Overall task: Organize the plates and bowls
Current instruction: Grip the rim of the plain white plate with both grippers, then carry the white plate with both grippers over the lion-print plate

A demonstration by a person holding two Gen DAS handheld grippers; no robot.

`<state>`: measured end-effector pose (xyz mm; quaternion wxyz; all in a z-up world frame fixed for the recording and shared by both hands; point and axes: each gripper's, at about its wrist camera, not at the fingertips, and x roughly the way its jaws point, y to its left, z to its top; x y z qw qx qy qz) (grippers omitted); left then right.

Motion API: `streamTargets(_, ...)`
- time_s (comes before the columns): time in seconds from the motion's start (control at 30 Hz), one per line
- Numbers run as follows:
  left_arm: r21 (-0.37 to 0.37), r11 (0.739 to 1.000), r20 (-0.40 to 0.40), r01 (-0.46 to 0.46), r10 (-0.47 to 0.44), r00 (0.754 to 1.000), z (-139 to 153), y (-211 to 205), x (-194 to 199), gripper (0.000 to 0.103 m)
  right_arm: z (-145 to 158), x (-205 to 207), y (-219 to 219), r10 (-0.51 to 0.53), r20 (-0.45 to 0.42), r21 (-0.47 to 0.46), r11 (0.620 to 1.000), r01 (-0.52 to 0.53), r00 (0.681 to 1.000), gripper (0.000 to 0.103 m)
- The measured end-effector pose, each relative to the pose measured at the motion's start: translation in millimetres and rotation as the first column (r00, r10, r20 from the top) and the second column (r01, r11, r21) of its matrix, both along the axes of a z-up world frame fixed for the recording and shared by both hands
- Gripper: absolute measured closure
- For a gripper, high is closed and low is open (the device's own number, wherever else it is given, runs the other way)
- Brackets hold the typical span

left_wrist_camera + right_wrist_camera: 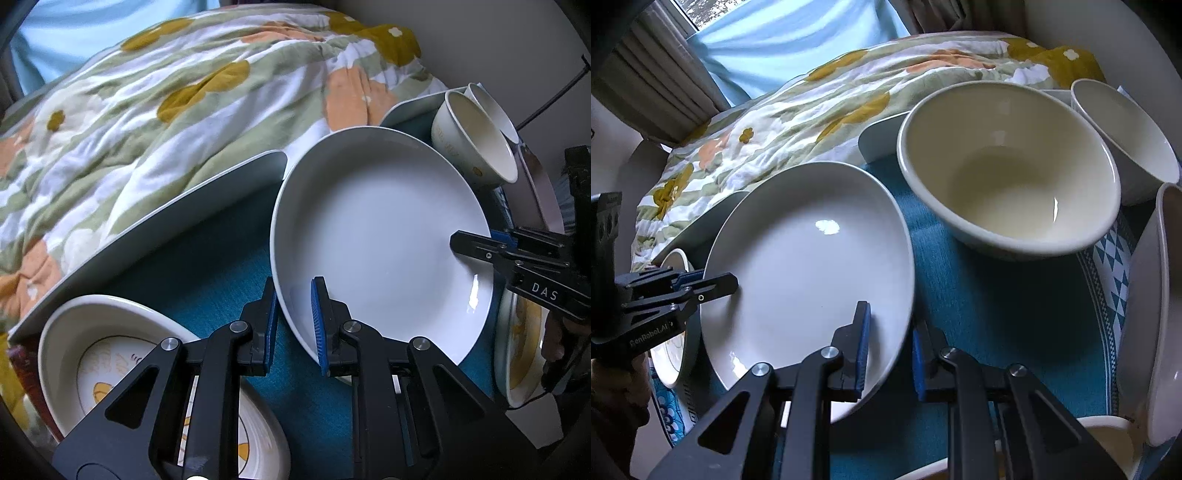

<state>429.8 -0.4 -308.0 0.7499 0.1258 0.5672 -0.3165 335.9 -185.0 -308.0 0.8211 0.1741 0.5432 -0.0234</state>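
A plain white plate (380,236) is held tilted above a teal mat (207,280). My left gripper (295,325) is shut on its near-left rim, one finger above and one below. My right gripper (890,354) is shut on its opposite rim and shows in the left wrist view (476,245). The plate also shows in the right wrist view (809,280). A cream bowl (1008,177) stands behind it, with a white bowl (1123,133) beyond. The cream bowl (476,140) appears far right in the left wrist view.
A patterned plate (99,362) lies at the near left. Another patterned dish (517,350) lies under the right gripper. A tall white dish (1152,325) stands at the right. A white tray rim (147,229) borders the mat. A flowered quilt (184,110) lies behind.
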Motion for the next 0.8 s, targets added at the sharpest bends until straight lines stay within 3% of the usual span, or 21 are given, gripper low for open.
streamTargets(0.4,0.014,1.000,0.059,-0.006,0.005,0.998,18.2,0.6,-9.2,0.088,13.6,-4.2,7.4,0.010,0.037,-0.032,0.999,-0.008,0.999,0.084)
streamTargets(0.63,-0.004,1.000,0.099,-0.021,0.021,0.995,48.7,4.7,-28.5,0.088,38.5,-19.5,6.9,0.027,0.061,-0.031,0.999,-0.025,0.998,0.084)
streamTargets(0.8,-0.019,0.999,0.123,-0.039,0.041,0.992,75.0,5.2,-62.8,0.088,62.0,-41.5,3.6,0.039,0.085,-0.029,0.999,-0.037,0.996,0.084)
